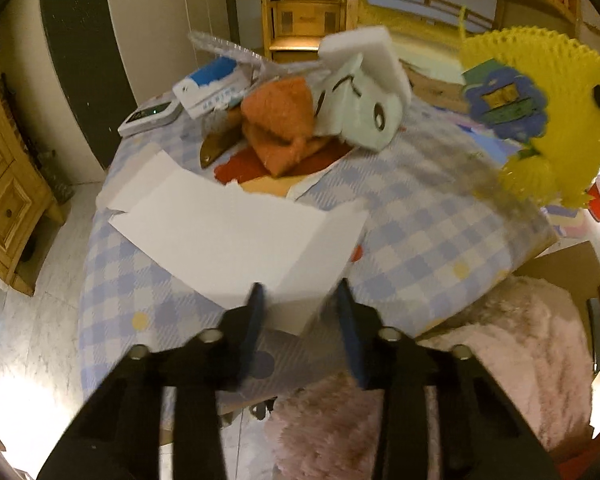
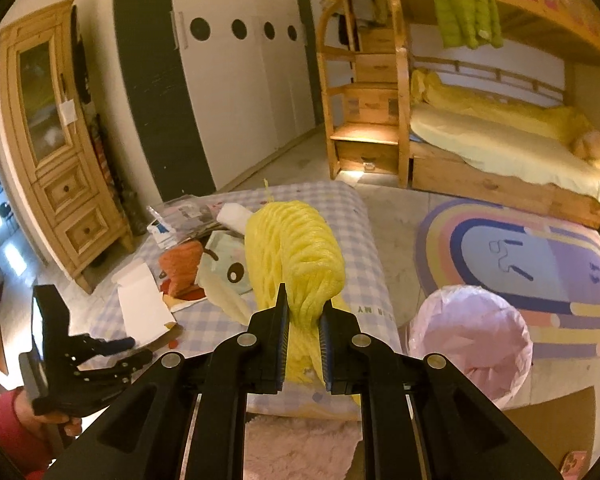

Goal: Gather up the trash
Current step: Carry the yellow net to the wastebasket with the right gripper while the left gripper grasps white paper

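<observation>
My right gripper (image 2: 304, 308) is shut on a yellow foam net (image 2: 296, 248) and holds it up above the checked table (image 2: 364, 280); the net also shows in the left wrist view (image 1: 540, 120). My left gripper (image 1: 300, 300) is open, its fingers on either side of the near edge of a white folded paper (image 1: 228, 232) that lies on the table (image 1: 420, 232). The left gripper also shows in the right wrist view (image 2: 116, 350). A bin with a pink liner (image 2: 472, 336) stands on the floor right of the table.
At the far end of the table (image 1: 152, 168) lie an orange cloth (image 1: 280, 120), a white foam block (image 1: 364, 52), a pale green face-printed sheet (image 1: 364, 120), a blue and white box (image 1: 212, 88), clear plastic wrap (image 1: 228, 48) and a small device (image 1: 150, 116). A pink fluffy seat (image 1: 520, 360) is near me.
</observation>
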Demonstrator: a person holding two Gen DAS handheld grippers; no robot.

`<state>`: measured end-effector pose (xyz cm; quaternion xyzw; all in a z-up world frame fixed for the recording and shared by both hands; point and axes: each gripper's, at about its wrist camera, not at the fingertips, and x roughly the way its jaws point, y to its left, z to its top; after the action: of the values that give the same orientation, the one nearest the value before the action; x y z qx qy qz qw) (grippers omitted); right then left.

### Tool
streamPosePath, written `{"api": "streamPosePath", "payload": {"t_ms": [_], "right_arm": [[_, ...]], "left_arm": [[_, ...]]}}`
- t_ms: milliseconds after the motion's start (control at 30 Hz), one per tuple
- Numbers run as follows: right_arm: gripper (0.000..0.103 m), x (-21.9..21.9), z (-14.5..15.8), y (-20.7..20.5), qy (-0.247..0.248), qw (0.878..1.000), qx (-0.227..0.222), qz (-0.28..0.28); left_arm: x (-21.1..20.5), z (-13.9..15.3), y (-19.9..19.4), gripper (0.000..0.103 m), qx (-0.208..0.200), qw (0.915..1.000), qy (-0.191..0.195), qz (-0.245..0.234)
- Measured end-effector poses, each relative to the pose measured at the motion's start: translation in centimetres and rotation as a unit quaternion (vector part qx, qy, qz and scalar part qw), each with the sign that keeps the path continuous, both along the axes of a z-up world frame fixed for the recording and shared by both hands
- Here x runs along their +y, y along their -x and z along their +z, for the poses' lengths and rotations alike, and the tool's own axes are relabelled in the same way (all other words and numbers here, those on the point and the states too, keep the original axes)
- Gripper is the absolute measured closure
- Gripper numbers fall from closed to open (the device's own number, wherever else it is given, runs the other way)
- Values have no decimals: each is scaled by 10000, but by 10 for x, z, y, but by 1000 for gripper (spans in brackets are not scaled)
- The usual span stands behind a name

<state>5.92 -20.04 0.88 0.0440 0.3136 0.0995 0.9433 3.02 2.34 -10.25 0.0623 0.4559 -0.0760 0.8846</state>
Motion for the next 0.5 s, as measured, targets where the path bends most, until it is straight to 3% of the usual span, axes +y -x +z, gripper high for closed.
{"api": "streamPosePath", "payload": {"t_ms": [200, 367, 500], "right_arm": [[89, -6, 4, 9, -106, 9999, -43, -67], [89, -14, 16, 21, -137, 9995, -237, -148], [89, -27, 26, 32, -178, 9985, -392, -328]], "left_arm": [[6, 16, 8, 101, -205, 9997, 52, -85], [10, 81, 24, 103, -796, 9952, 492, -295], [-8, 136, 33, 103, -1291, 9846, 943, -712]]}}
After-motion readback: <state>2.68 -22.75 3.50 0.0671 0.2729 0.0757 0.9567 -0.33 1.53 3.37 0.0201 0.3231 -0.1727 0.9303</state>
